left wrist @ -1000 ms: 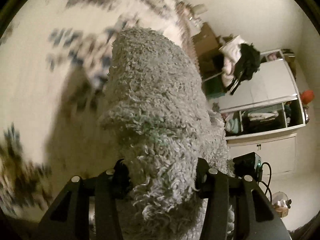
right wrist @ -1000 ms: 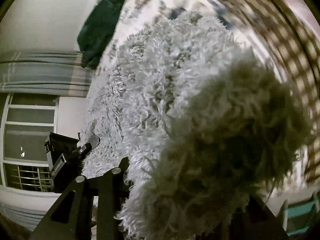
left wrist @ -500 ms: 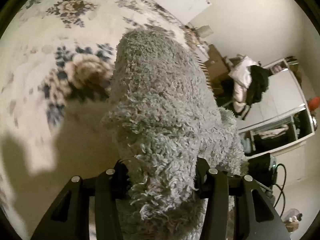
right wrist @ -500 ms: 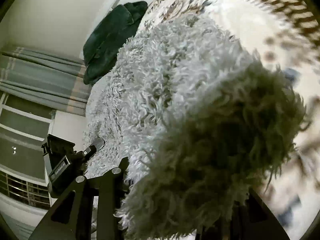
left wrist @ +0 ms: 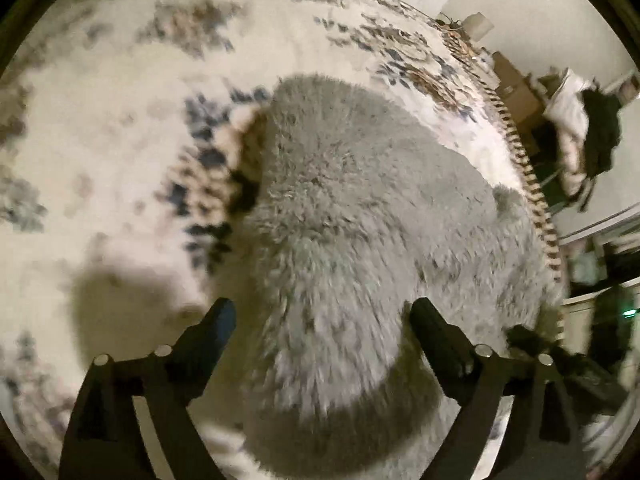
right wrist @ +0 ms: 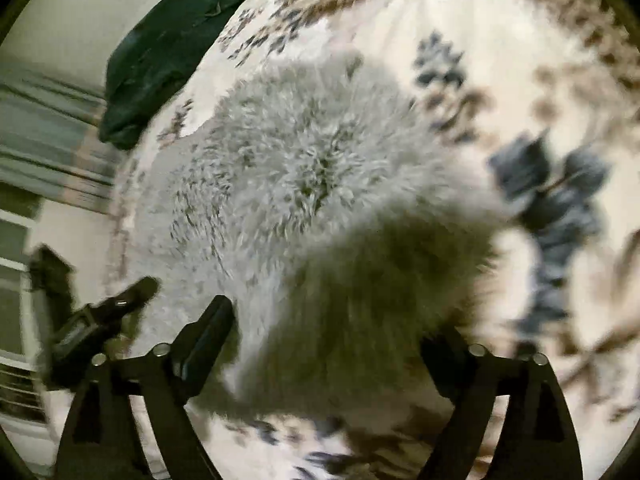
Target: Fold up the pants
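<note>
Pants [left wrist: 360, 208] on bedspread [left wrist: 112, 128]; dark garment [right wrist: 160, 52] behind, at bedspread's far edge.

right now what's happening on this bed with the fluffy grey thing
A person is folding fluffy grey fleece pants on a white bedspread with blue and brown flowers, with a two-finger gripper in each hand. The left gripper and right gripper have just opened their jaws and let go; the pants lie on the bed between the spread fingers. A dark green garment sits at the bed's far edge.
</note>
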A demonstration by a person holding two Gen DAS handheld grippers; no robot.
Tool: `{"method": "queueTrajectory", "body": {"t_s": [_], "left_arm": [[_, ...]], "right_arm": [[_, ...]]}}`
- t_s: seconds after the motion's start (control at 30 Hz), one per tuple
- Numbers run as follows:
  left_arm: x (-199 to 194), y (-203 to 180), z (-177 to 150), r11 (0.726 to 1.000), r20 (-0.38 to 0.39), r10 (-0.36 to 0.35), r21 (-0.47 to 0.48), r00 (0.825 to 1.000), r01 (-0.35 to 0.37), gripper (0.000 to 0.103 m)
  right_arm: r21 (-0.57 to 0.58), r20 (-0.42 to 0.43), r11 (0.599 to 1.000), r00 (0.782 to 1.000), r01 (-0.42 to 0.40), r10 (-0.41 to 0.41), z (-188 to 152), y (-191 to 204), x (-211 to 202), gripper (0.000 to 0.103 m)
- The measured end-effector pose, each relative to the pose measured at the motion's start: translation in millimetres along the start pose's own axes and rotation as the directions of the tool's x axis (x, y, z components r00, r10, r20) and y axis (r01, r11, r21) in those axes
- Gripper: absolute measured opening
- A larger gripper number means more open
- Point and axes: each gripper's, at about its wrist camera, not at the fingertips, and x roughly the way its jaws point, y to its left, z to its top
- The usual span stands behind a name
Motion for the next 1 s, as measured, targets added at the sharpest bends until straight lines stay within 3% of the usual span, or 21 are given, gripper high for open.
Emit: {"method": "queueTrajectory", "body": {"t_s": [0.13, 0.2, 0.3, 0.43, 0.67, 0.83, 1.0], "left_arm": [[-22, -20, -15, 0.99, 0.014, 0.129, 0.056, 0.992, -0.13, 0.099], [-34, -32, -22, 0.983, 0.031, 0.164, 0.08, 0.986, -0.166, 0.099], [-58, -51, -34, 0.972, 0.064, 0.21, 0.097, 0.976, -0.216, 0.099], [-100, -77, -48, 0.955, 0.118, 0.263, 0.111, 0.958, -0.276, 0.099], [-201, -129, -80, 0.948, 0.217, 0.272, 0.108, 0.937, -0.3, 0.099], [-277, -164, -110, 0.946, 0.279, 0.271, 0.097, 0.921, -0.308, 0.099], [-359, -198, -147, 0.945, 0.353, 0.272, 0.079, 0.895, -0.319, 0.099]], "right_arm": [[-0.059, 0.1, 0.982, 0.98, 0.178, -0.171, -6, 22, -40, 0.098], [-0.098, 0.163, 0.952, 0.949, 0.289, -0.271, -4, 27, -72, 0.1], [-0.135, 0.242, 0.909, 0.902, 0.395, -0.357, -15, 51, -113, 0.1], [-0.141, 0.287, 0.891, 0.879, 0.431, -0.38, -32, 73, -166, 0.1], [-0.169, 0.34, 0.888, 0.871, 0.428, -0.355, -70, 111, -279, 0.1], [-0.196, 0.417, 0.876, 0.846, 0.441, -0.333, -107, 135, -381, 0.1], [-0.217, 0.467, 0.879, 0.836, 0.424, -0.288, -147, 158, -478, 0.103]]}}
